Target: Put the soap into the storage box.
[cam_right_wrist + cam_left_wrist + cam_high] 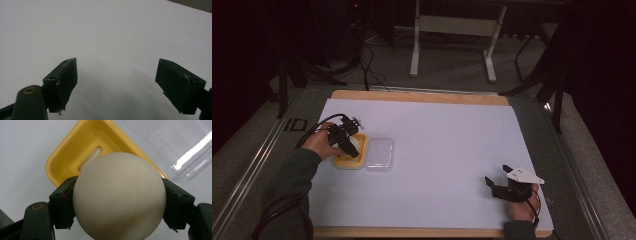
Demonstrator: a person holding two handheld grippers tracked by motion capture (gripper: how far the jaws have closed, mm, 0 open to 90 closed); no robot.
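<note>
1. The white ball sits clamped between the two pads of the left tongs, over the yellow tray on the left part of the table.
2. In the left gripper view the ball's lower edge is cut off by the bottom of the picture, and it hides the near right part of the tray, so whether it touches the tray floor cannot be told.
3. In the high view the ball shows as a pale patch behind the black tongs and the person's left hand, which cover much of it.
4. The tray has a raised rim and a pale slot in its floor, just beyond the ball in the left gripper view.
5. A clear plastic lid lies flat just right of the tray; its edges are faint against the white surface, and whether it touches the tray is hard to say.
6. The right tongs rest on the near right part of the table, well apart from the tray, with jaws spread wide and nothing between them.
7. The right gripper view shows bare white surface beyond its jaws.
8. Beyond the far edge of the table, a white frame and cables stand on the dim floor.
</note>
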